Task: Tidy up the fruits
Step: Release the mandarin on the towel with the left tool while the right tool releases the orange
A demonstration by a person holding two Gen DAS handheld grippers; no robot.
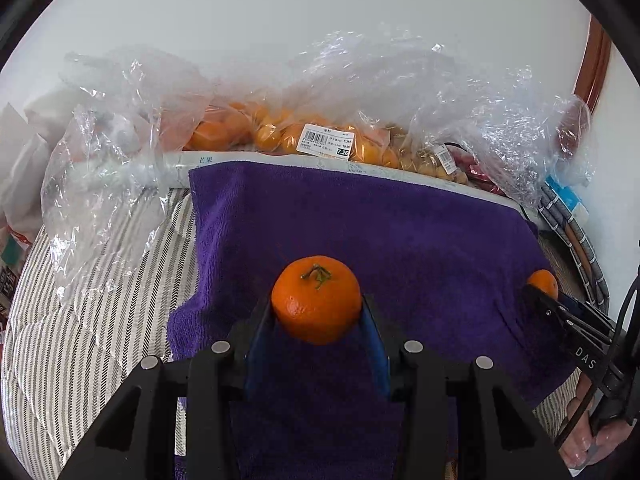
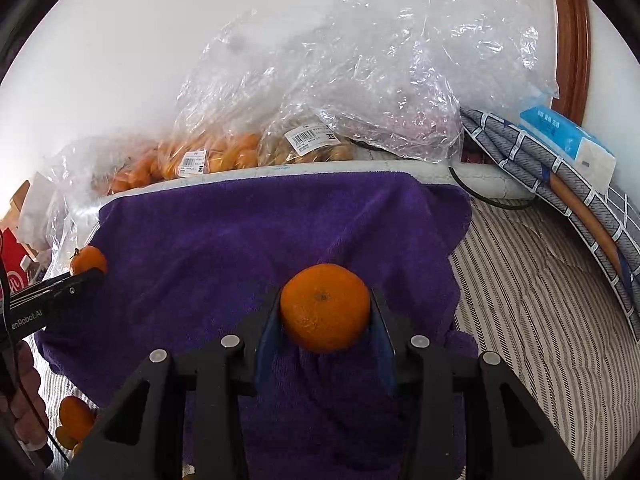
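My left orange, stem up, pinched above the purple towel, my right orange, navel end showing, likewise pinched, more bagged oranges at the far edge

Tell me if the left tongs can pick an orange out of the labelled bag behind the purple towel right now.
Probably not. The left tongs are already shut on a tangerine, and the oranges sit inside a plastic bag; no opening shows in either view. The purple towel between them is bare.
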